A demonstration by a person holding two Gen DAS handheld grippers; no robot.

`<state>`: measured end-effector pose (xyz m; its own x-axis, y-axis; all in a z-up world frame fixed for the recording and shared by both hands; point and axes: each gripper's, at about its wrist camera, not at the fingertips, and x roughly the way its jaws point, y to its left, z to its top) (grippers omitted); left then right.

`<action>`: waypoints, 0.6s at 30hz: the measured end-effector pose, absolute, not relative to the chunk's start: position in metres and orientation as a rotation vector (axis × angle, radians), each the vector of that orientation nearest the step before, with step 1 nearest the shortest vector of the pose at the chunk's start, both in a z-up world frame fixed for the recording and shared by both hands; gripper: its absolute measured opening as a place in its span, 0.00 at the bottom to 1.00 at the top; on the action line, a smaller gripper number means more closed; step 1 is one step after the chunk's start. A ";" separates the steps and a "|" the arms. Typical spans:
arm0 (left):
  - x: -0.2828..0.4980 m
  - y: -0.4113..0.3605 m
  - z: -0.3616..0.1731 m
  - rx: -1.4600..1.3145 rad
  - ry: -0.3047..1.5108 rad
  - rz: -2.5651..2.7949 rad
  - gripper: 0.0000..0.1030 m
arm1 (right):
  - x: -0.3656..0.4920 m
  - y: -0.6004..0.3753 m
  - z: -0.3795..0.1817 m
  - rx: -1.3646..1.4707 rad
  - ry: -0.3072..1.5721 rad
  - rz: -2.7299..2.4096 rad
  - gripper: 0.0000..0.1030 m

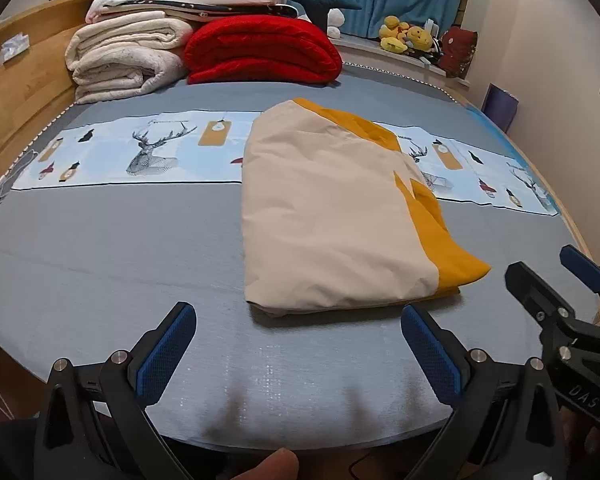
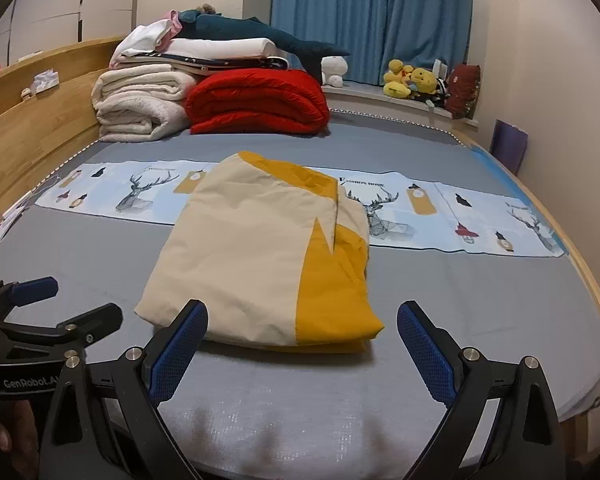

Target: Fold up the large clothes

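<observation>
Already folded into a compact rectangle, the cream-and-mustard garment point(image 2: 260, 248) lies mid-bed, long axis running away from both hand-held grippers. The right hand-held gripper point(image 2: 302, 344), released, sits nearest its front edge; the left hand-held gripper point(image 1: 298, 344), likewise released, hangs slightly leftward.

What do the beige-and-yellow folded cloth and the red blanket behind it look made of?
Folded cloth: thin woven fabric, probably cotton, matte, with fine creases and crisp flat edges. Red blanket: thick plush or fleece, judging by its fuzzy surface and rounded, bulky folds.
</observation>
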<state>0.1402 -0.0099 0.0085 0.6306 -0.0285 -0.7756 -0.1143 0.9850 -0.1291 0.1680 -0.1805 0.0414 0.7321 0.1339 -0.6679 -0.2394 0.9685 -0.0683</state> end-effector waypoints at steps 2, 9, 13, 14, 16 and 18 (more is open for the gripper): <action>0.140 -0.011 0.009 -0.168 0.884 0.057 0.99 | 0.169 -0.179 0.040 -0.154 0.725 0.207 0.93; 0.141 -0.008 0.009 -0.192 0.892 0.054 0.99 | 0.173 -0.179 0.038 -0.150 0.732 0.198 0.93; 0.141 -0.008 0.010 -0.198 0.895 0.054 0.99 | 0.173 -0.179 0.038 -0.146 0.733 0.198 0.93; 0.142 -0.008 0.010 -0.197 0.895 0.054 0.99 | 0.173 -0.179 0.039 -0.146 0.734 0.198 0.93; 0.142 -0.008 0.010 -0.196 0.893 0.055 0.99 | 0.173 -0.179 0.038 -0.146 0.735 0.198 0.93; 0.142 -0.007 0.010 -0.196 0.891 0.055 0.99 | 0.173 -0.179 0.038 -0.146 0.735 0.197 0.93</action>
<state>0.1418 -0.0070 0.0098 0.6282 -0.0343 -0.7773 -0.1289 0.9807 -0.1474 0.1731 -0.1789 0.0381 0.7248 0.1273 -0.6771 -0.2293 0.9713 -0.0628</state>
